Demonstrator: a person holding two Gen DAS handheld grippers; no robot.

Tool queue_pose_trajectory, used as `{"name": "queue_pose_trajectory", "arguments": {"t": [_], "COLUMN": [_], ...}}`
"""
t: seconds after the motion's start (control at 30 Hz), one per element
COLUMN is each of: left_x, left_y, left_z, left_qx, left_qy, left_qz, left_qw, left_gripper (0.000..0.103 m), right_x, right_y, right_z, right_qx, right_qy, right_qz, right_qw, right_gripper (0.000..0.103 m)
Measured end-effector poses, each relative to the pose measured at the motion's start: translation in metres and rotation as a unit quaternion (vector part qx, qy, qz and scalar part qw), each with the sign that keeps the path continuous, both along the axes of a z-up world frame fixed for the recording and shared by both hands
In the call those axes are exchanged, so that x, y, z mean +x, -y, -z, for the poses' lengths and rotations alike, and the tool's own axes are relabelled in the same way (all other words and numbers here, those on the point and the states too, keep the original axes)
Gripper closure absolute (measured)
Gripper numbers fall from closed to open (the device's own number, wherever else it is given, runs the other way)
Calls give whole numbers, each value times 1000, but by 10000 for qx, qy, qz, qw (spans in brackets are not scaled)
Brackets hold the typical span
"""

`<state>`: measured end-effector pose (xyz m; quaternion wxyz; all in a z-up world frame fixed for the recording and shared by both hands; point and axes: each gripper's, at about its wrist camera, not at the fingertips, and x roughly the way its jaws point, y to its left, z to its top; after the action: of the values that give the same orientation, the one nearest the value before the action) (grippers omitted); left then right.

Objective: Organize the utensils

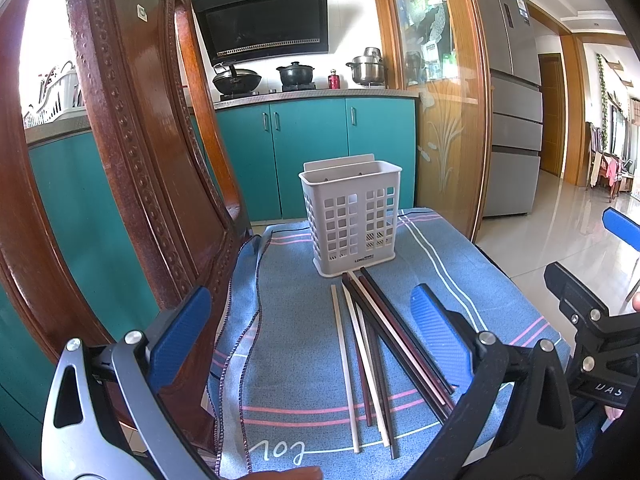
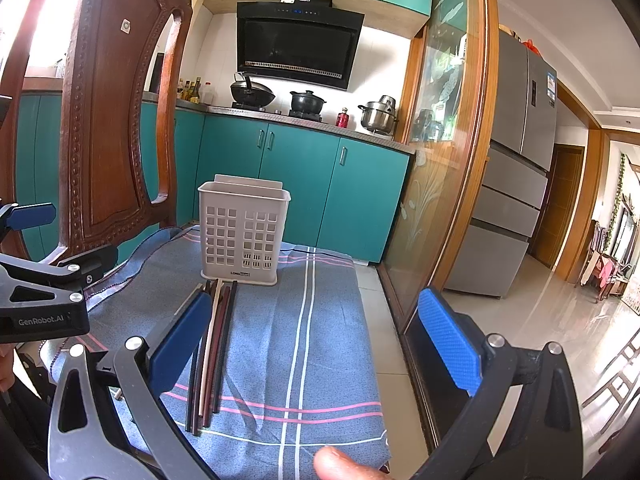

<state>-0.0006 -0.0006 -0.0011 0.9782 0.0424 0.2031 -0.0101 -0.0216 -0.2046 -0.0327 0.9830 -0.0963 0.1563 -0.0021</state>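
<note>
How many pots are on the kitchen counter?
3: a black wok on the left, a black lidded pot in the middle, a steel pot on the right.

Both grippers hovered wide open, empty, side by side.

The left gripper (image 1: 312, 336) hung level with its blue-padded fingers (image 1: 180, 332) spread far apart, nothing between them. The right gripper (image 2: 320, 340) sat just beside it at about the same height, its blue pads (image 2: 450, 340) equally spread and gripping nothing. A fingertip (image 2: 344, 465) of the person showed at the lower edge of the right wrist view.
</note>
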Motion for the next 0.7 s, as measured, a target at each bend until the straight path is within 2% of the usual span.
{"name": "queue_pose_trajectory", "arguments": {"t": [0.47, 0.57, 0.6, 0.63, 0.7], "left_x": [2, 4, 7, 10, 20], "left_y": [-2, -3, -4, -6, -14], "left_z": [5, 11, 14, 17, 24], "left_qx": [13, 39, 30, -29, -334], "left_qy": [-12, -91, -216, -345, -724], "left_qz": [-3, -40, -61, -41, 68], "left_qw": [10000, 9999, 9997, 9994, 9968], "left_gripper": [4, 4, 4, 4, 4], "right_x": [-1, 9, 17, 29, 49], "right_y": [-1, 5, 11, 15, 20], "right_z": [-2, -2, 1, 5, 15], "right_qx": [-69, 36, 173, 174, 164], "right_qy": [31, -95, -291, -713, -1420], "right_qz": [-6, 200, 302, 344, 281], "right_qw": [10000, 9997, 9990, 9967, 9893], "right_gripper": [3, 3, 2, 2, 3]}}
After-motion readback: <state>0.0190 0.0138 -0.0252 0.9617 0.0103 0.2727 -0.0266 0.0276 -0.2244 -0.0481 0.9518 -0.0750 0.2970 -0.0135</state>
